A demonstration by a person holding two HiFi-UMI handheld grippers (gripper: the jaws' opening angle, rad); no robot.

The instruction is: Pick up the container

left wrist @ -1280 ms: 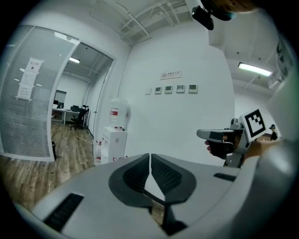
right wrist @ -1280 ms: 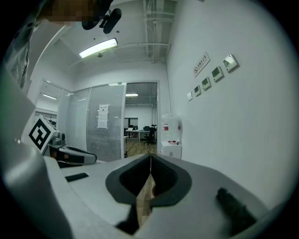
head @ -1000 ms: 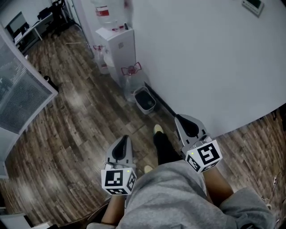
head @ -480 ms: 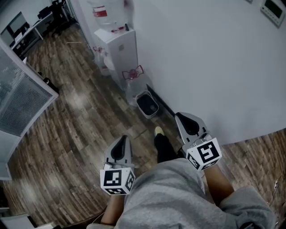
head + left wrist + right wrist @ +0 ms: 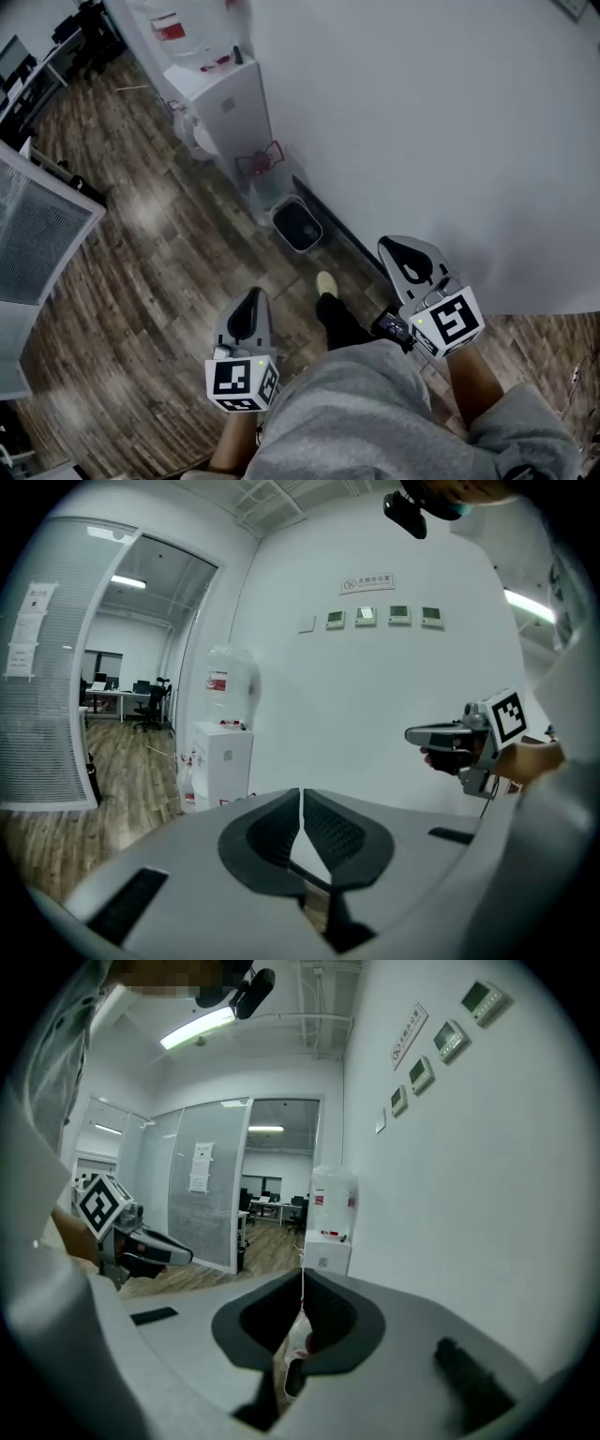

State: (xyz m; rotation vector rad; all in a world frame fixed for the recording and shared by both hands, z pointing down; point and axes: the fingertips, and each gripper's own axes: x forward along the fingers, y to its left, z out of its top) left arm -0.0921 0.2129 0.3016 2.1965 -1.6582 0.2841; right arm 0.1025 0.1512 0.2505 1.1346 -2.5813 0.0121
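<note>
Floor (image 5: 141, 272): wood planks, running along a white wall.
Water dispenser (image 5: 220, 98): stands against that wall.
Container: probably the small dark bin (image 5: 298, 225), upright on the floor at the wall's foot, just past the dispenser.
Relation: bin lies ahead of and well below both claws, between their lines; neither is clearly nearer.
Right claw (image 5: 403, 253): clenched, empty.
Left claw (image 5: 251, 300): clenched, empty.

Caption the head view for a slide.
Shut, empty left gripper and right gripper over wood floor near water dispenser and bin.
</note>
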